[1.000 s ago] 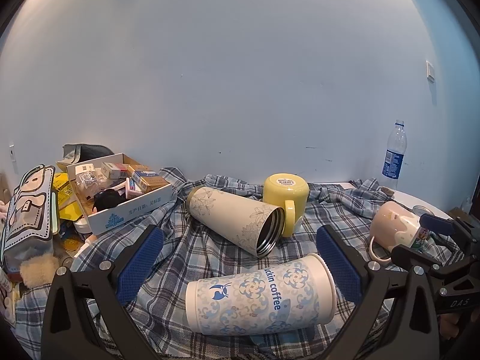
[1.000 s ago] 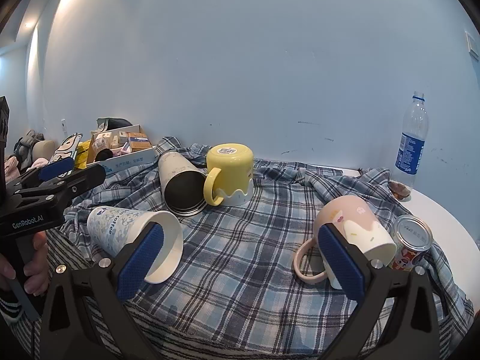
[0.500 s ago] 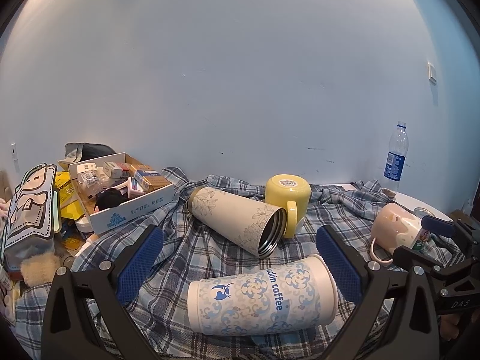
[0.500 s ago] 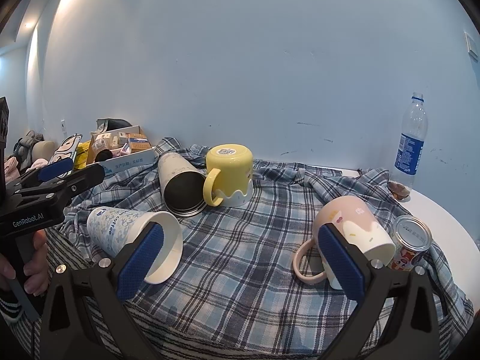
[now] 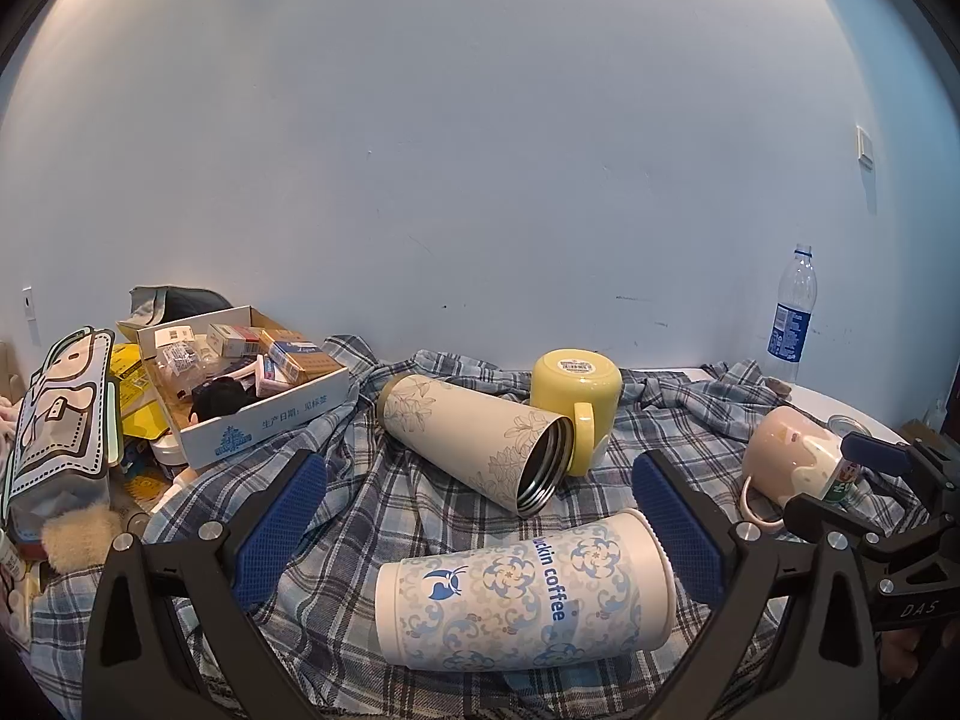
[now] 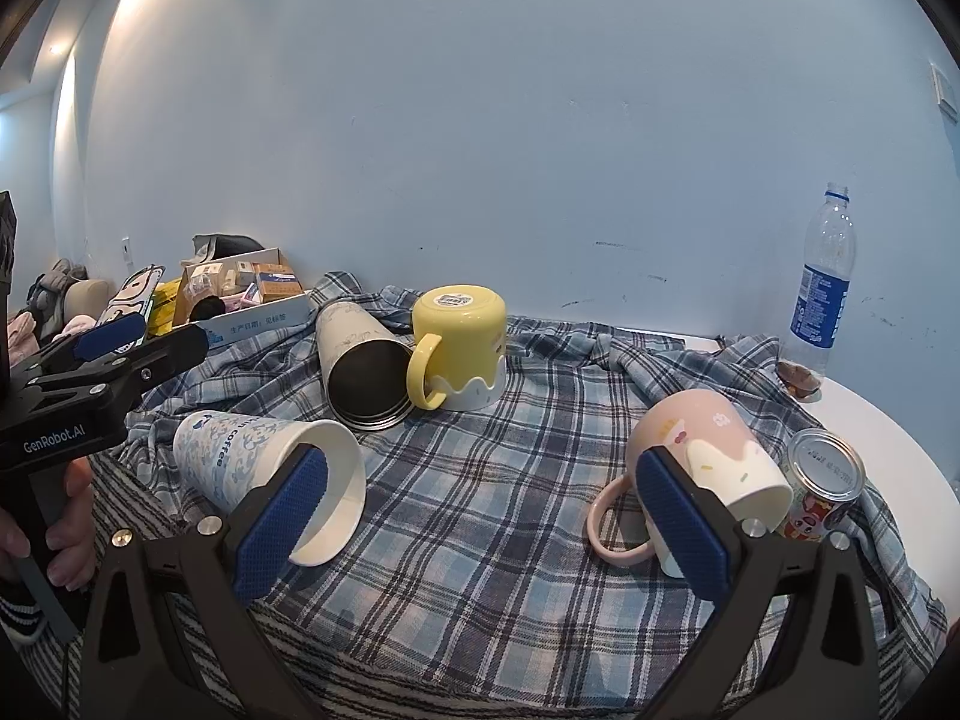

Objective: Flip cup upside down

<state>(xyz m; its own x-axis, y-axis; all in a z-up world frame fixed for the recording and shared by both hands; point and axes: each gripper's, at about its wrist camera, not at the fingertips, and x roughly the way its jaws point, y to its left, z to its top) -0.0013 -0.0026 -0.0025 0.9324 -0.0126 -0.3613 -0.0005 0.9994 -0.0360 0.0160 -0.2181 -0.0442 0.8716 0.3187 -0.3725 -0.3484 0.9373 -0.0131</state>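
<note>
Closest to me, the left gripper has its blue-padded fingers spread wide with nothing between them, hanging just above and behind the paper coffee cup. That cup, patterned in blue and white, lies on its side on the plaid cloth, its open mouth pointing toward the right side of the table. The right gripper is likewise released, its pads wide apart over bare plaid; the pink mug lies tipped over just beyond its right finger, handle resting on the cloth and mouth facing the camera. A small tin can stands touching or just beside the pink mug on its far right, at the cloth's edge.

A little further back, the cream tumbler with a floral print lies on its side, its dark steel-lined mouth aimed at the coffee cup. Right beside that mouth stands the yellow mug, already upside down, a sticker on its upturned base and its handle toward the tumbler.

Off to the left, an open cardboard box holds small packets and sits partly on the cloth, with a cartoon-printed pouch leaning beside it. Far back on the right, a clear water bottle with a blue label stands upright near the pale wall.
</note>
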